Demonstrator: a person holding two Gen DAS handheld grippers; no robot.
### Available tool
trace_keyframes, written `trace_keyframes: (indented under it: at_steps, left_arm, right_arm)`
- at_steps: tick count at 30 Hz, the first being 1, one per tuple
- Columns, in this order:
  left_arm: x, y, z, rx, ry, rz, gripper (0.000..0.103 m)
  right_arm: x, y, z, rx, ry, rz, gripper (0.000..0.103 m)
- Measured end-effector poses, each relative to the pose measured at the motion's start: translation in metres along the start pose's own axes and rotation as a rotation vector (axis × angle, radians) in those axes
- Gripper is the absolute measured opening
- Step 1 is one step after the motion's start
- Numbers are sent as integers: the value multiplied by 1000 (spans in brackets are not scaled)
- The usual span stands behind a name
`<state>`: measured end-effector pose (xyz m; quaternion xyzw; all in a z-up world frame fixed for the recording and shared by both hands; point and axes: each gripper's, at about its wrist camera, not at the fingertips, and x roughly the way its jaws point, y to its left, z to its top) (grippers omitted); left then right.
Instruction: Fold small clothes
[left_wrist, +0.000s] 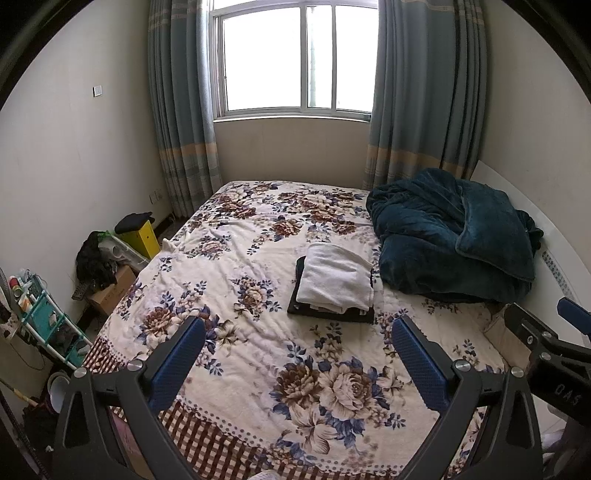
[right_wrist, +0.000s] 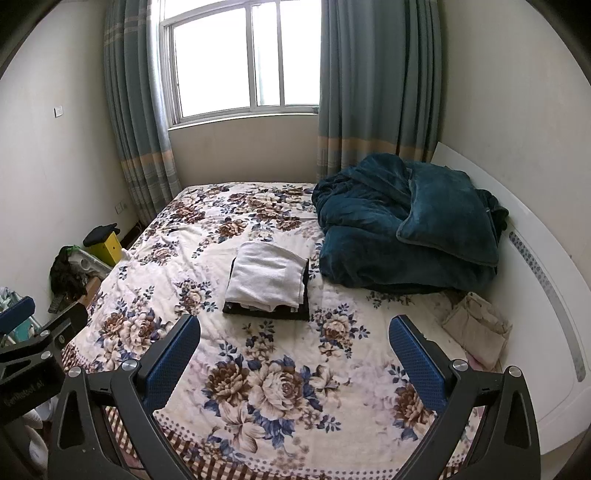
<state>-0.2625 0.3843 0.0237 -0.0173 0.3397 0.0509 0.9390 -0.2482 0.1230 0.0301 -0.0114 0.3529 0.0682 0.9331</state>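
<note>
- Two grippers hang above the near end of the bed (left_wrist: 236, 236), both with jaws spread wide and holding nothing: the left gripper (left_wrist: 297, 354) and the right gripper (right_wrist: 295, 350).
- Folded white cloth (left_wrist: 336, 277) lies on top of a folded black garment (left_wrist: 328, 314), a small stack at mid-frame on the floral bedspread.
- Just right of the stack, a heaped teal blanket (left_wrist: 450, 236) fills the right middle of the frame, against the white headboard (right_wrist: 546, 295).
- At lower right in the right wrist view, a beige cloth (right_wrist: 476, 328) lies by the headboard.
</note>
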Motion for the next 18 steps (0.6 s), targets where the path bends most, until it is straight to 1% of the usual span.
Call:
trace_keyframes:
  at_steps: [18]
  left_arm:
    - [2, 4, 1, 4, -12, 4, 103]
  right_arm:
    - [2, 7, 1, 10, -4, -1, 103]
